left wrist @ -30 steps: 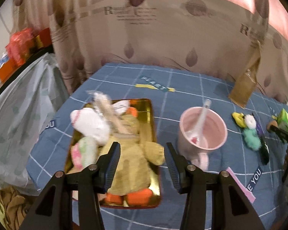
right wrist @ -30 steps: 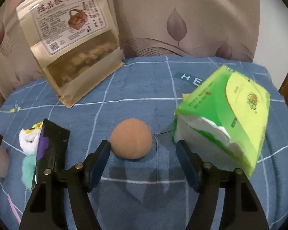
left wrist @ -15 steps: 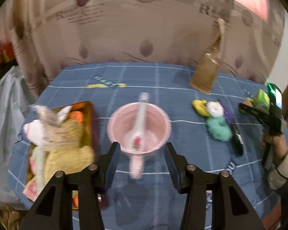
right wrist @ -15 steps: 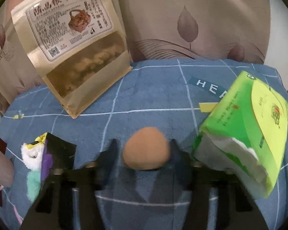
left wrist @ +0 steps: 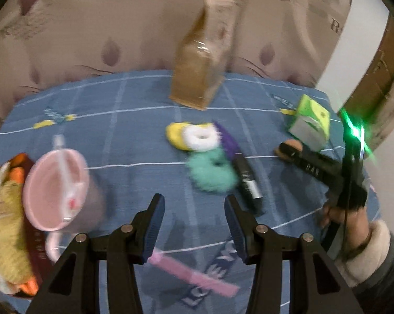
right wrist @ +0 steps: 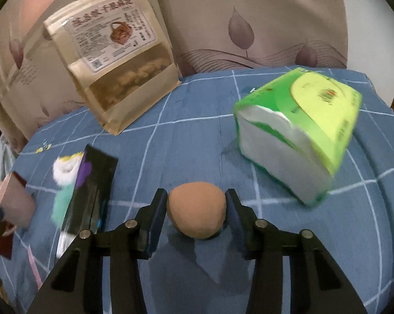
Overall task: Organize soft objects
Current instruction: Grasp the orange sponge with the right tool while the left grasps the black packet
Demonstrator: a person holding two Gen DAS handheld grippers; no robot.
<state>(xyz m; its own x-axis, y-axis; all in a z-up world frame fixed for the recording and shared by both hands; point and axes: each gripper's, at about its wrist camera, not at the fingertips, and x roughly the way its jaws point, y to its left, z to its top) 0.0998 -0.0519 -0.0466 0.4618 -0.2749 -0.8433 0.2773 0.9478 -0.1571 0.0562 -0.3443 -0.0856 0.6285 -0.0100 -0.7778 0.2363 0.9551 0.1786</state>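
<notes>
My right gripper (right wrist: 197, 204) is shut on a soft brown ball (right wrist: 197, 213), both pads against its sides, just above the blue checked cloth; it also shows in the left wrist view (left wrist: 291, 149). My left gripper (left wrist: 194, 206) is open and empty above the cloth. Ahead of it lie fluffy scrunchies, teal (left wrist: 210, 172), white (left wrist: 200, 138) and yellow (left wrist: 176, 133). A yellow plush toy (left wrist: 5, 225) lies in a tray at the far left edge.
A pink mug with a spoon (left wrist: 55, 185) stands left. A black and purple packet (left wrist: 242, 167) lies beside the scrunchies. A snack pouch (right wrist: 115, 60) leans on the curtain. A green tissue pack (right wrist: 299, 125) lies right. A pink strip (left wrist: 191, 274) lies near the front.
My right gripper has closed on the brown ball and shifted slightly left. My left gripper has swung right, from over the toy tray and mug to the scrunchies.
</notes>
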